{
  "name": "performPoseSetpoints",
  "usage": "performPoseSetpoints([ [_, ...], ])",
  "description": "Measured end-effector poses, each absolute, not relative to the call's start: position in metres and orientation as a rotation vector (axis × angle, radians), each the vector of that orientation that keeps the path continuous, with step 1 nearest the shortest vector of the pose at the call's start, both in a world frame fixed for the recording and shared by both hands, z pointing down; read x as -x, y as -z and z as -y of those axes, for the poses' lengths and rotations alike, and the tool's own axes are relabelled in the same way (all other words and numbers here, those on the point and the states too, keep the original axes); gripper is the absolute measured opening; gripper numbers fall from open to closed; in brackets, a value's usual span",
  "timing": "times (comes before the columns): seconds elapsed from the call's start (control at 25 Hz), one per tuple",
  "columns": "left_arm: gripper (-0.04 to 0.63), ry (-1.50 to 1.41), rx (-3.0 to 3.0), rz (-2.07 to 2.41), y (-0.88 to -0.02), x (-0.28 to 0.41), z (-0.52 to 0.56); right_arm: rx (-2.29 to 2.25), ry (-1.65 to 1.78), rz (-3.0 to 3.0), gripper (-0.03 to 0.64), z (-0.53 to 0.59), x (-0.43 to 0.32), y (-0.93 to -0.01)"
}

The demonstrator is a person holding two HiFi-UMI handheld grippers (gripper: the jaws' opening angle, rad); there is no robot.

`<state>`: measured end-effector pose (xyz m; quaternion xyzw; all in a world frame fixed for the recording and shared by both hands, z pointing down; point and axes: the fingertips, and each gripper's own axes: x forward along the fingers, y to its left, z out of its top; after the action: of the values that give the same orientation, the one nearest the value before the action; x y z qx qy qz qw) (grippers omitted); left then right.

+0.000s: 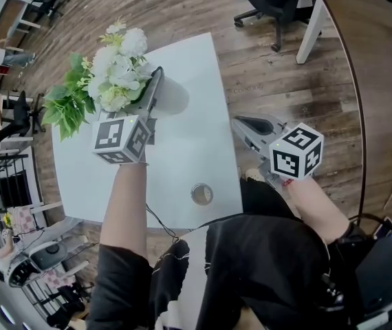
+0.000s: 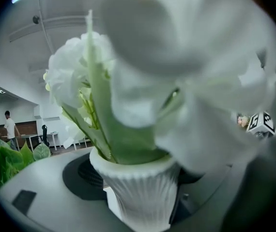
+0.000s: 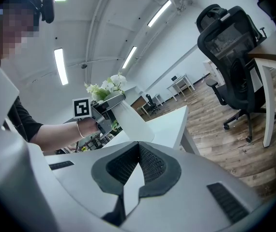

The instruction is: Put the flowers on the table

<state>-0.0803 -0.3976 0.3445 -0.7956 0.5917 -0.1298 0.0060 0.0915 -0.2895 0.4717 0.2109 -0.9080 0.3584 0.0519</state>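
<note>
Flowers (image 1: 117,71) stand upright, blooms up, pot (image 2: 140,197) clamped in the left gripper (image 1: 155,84) jaws; right gripper (image 1: 244,122) jaws together, empty.

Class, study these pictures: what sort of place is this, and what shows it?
Probably an open-plan office: a black swivel chair stands on the wooden floor, white desks sit further back, and strip lights run along the high ceiling.

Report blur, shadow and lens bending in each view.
Left gripper view: the nearest flowers are a soft blur, the white pot sharper. Head view: fisheye curves the floor; a soft shadow lies on the table beside the flowers. Right gripper view: ceiling strip lights glow bright.
</note>
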Motion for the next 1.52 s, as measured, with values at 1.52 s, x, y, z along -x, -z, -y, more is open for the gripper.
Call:
performPoseSetpoints([
  [1.52,0.4,0.329,2.495,-1.805,-0.362,0.083,0.385,-0.606,-1.115,2.723,0.015,0.287,-0.094,-0.48],
])
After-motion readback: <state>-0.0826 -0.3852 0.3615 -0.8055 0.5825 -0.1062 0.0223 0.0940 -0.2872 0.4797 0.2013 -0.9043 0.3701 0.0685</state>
